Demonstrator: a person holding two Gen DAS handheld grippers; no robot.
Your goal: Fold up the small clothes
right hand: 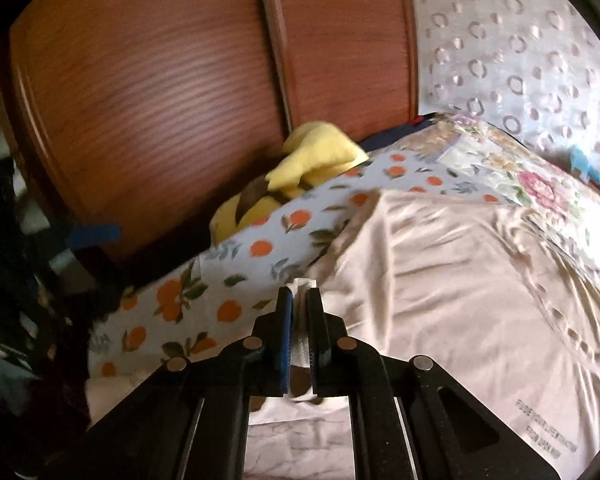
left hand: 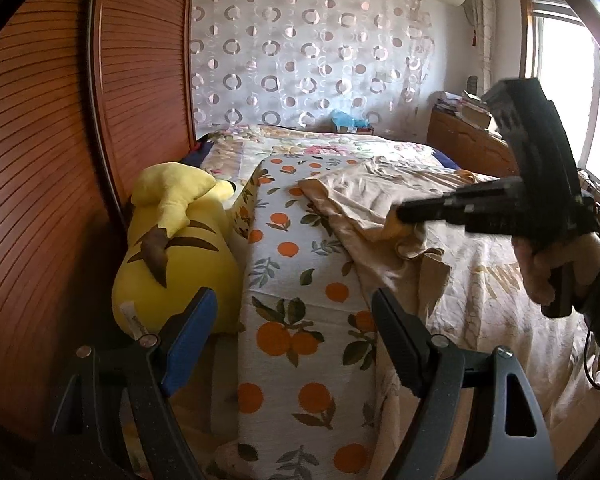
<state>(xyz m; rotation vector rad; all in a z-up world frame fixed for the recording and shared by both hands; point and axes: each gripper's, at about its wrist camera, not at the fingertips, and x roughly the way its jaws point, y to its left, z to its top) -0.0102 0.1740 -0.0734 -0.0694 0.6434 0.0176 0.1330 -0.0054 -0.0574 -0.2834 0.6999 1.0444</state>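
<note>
I keep left gripper [left hand: 292, 344] apart, nothing between, hovering over orange-print blanket [left hand: 300, 312] at bed edge; it waits free for second corner, I judge.

Right gripper [right hand: 300, 312] is clamped together on edge of beige shirt [right hand: 440, 280], white bit of cloth pinched between pads. In left view same gripper [left hand: 404, 214] bites shirt [left hand: 364, 196] at 3 o'clock.

Shirt lies spread flat on bed, from 12 to 3 o'clock of my right tool. Spread so, it folds clean.

Yellow plush toy [left hand: 172, 248] sits at 9 o'clock beside wardrobe [left hand: 40, 160], clear of work.
</note>
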